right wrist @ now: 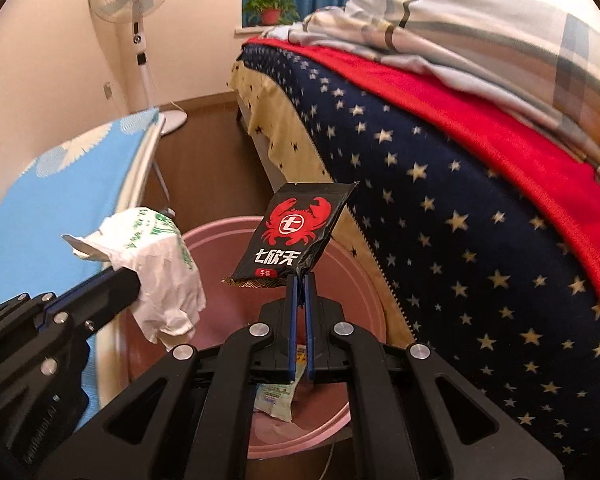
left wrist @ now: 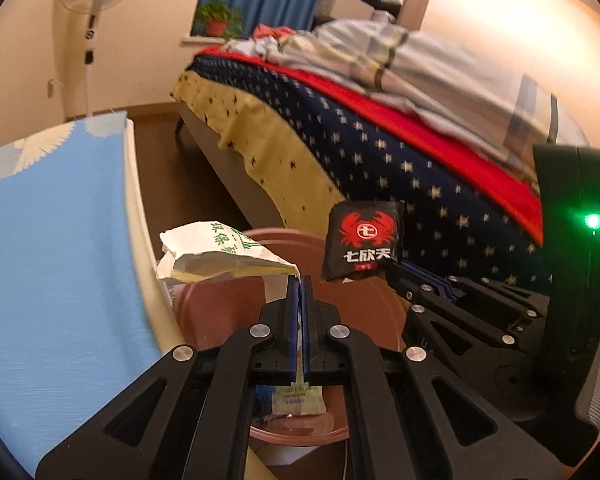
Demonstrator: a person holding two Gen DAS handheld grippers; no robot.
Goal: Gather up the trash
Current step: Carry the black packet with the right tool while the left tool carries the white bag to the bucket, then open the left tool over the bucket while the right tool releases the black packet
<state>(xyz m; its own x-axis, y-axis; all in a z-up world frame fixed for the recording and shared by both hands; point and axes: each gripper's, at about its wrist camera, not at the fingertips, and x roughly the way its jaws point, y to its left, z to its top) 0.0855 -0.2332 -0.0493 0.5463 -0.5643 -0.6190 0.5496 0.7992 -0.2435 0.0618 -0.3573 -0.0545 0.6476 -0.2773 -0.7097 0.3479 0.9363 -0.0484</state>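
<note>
My left gripper is shut on a crumpled white plastic bag with green print, which sticks out to its left over the pink bin. My right gripper is shut on the bottom edge of a black packet with a red crab logo, held upright above the same pink bin. Each view shows the other gripper too: the right gripper's arm with the black packet, and the left gripper's arm with the white bag. A small pale wrapper lies inside the bin.
A table with a blue flowered cloth borders the bin on the left. A bed with a star-patterned blanket and a rumpled plaid quilt rises on the right. A standing fan and a potted plant are at the back.
</note>
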